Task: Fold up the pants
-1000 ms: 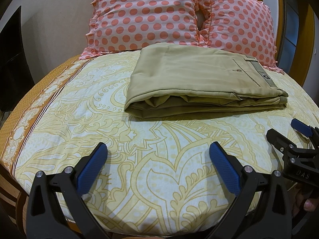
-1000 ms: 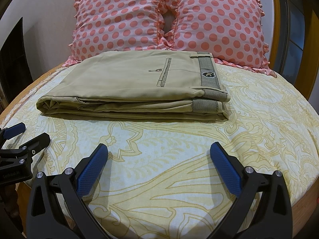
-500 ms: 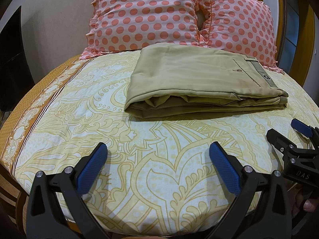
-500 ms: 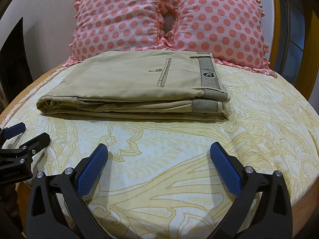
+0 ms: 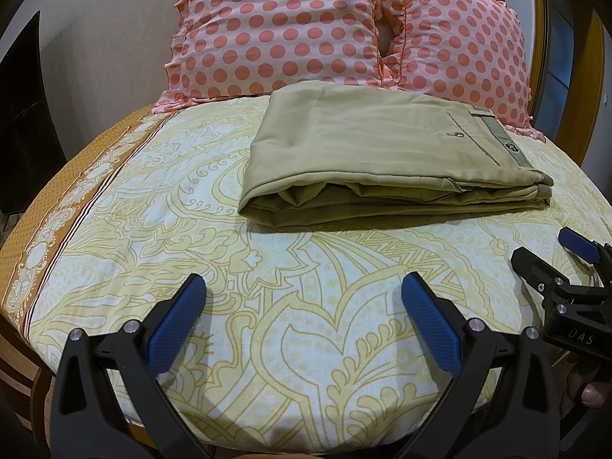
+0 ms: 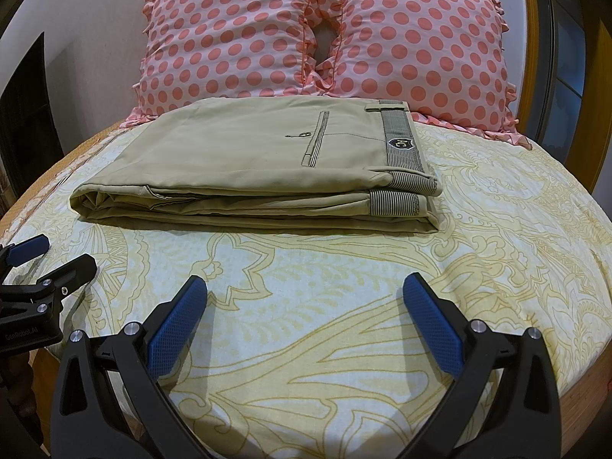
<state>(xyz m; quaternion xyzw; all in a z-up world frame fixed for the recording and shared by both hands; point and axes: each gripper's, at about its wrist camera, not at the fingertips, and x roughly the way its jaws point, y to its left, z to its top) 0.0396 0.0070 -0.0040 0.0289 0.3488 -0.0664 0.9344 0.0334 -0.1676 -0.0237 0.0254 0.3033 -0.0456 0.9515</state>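
two grippers over the near edge of the bed, both short of the pants and touching none of the cloth. left gripper (image 5: 302, 287): jaws spread wide, blue pads (image 5: 176, 325) far apart, nothing between them but patterned bedsheet (image 5: 191, 206). right gripper (image 6: 304, 287): same wide spread, pads (image 6: 432, 329) apart, holding nothing. each also seen at the edge of the other's view: right gripper (image 5: 543, 252) low at right in the left wrist view, left gripper (image 6: 57, 260) low at left in the right wrist view, both with fingers parted over the sheet.

pants (image 6: 252, 168): khaki, folded into a flat stacked rectangle, lying on the sheet toward the head of the bed, well apart from both grippers. several layers showing along the near edge. striped waistband (image 6: 401, 145) at the right end of the stack, small badge label on it; welt back pocket (image 6: 317, 141) with a button just left of the waistband, facing up. rounded fold at the left end of the stack (image 5: 264, 199).

behind the pants: two pink pillows with coral dots and frilled edges, standing side by side, left pillow (image 6: 225, 38) and right pillow (image 6: 417, 42), far edge of the pants close against their bases; touching or not cannot be told.

sheet pale with yellow paisley linework, brown-orange border band (image 5: 69, 206) left of the pants. wooden frame (image 6: 600, 88) right of the pillows.
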